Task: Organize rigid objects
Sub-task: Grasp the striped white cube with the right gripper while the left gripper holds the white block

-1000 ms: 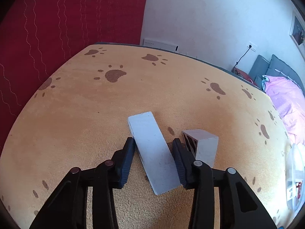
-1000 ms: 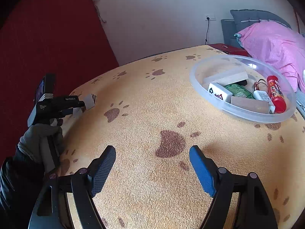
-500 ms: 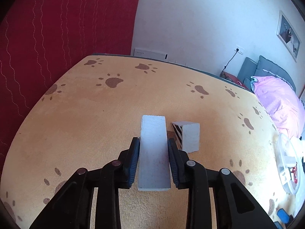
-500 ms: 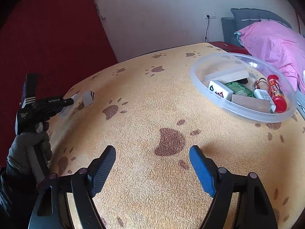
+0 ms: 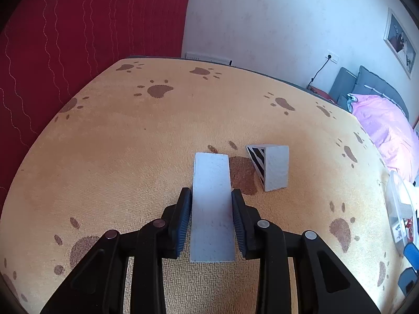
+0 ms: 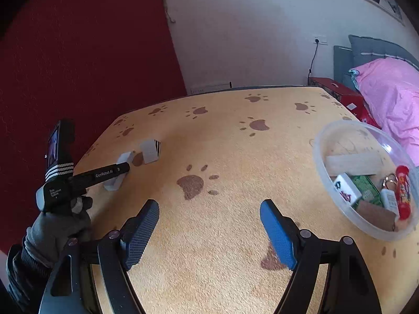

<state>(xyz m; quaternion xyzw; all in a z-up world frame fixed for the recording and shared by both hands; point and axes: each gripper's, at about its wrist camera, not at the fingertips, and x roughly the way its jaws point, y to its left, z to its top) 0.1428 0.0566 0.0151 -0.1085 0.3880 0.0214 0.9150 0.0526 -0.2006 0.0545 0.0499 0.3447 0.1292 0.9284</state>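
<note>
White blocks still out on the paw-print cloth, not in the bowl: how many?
2. The flat white block lies between the left gripper pads, which press its sides. The striped-end block sits apart, just beyond it toward the clear bowl.

Between my left gripper's (image 5: 210, 204) ribbed blue rubber pads sits a long white block (image 5: 211, 209), matt and faintly speckled like plaster or foam. Just right of it, a shorter block (image 5: 275, 166) has the same chalky finish, with one black-striped face. The cloth (image 5: 131, 157) under both is short-piled and fuzzy. Ahead-right of my right gripper (image 6: 209, 233), the bowl (image 6: 324, 144) is clear, glossy plastic holding a pale wooden slab (image 6: 353, 163).
</note>
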